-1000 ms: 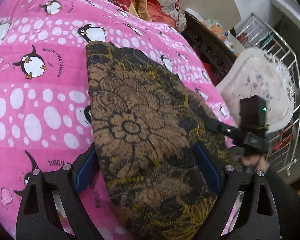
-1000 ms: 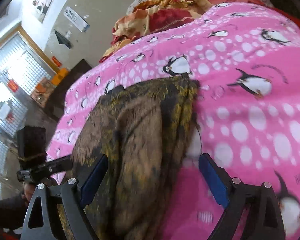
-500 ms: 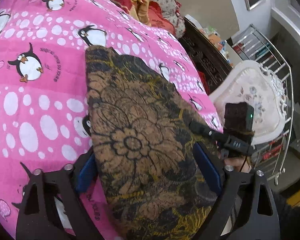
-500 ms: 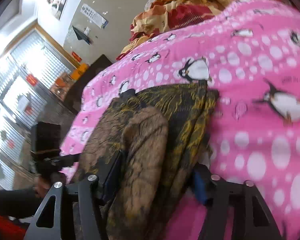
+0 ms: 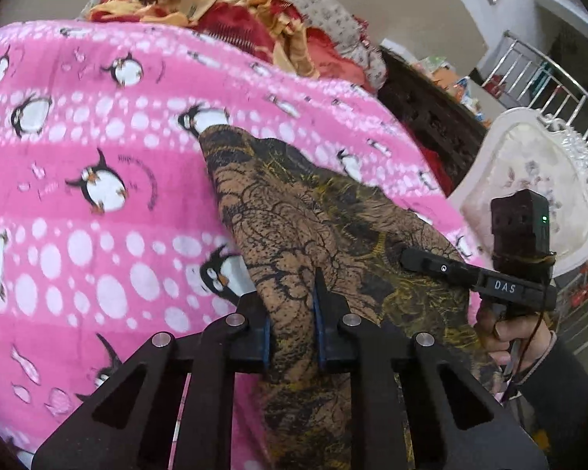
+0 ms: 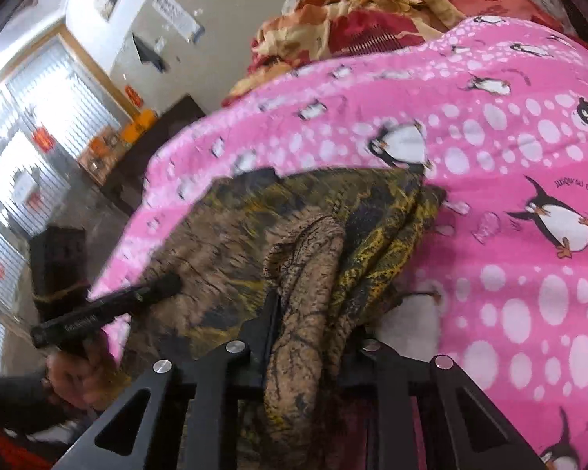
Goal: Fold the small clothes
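Closing on near hem: left gripper (image 5: pixel 292 323) and right gripper (image 6: pixel 309 337) each pinching bunched fold of brown floral garment (image 5: pixel 313 211), lying on pink penguin blanket (image 5: pixel 78 235), long axis running toward 12 o'clock.

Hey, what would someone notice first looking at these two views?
The bright pink fleece blanket with penguins fills both views. On it lies a brown and black floral-patterned cloth, its near edge bunched in the closing left tool and right tool. Crumpled red and orange bedding sits behind.
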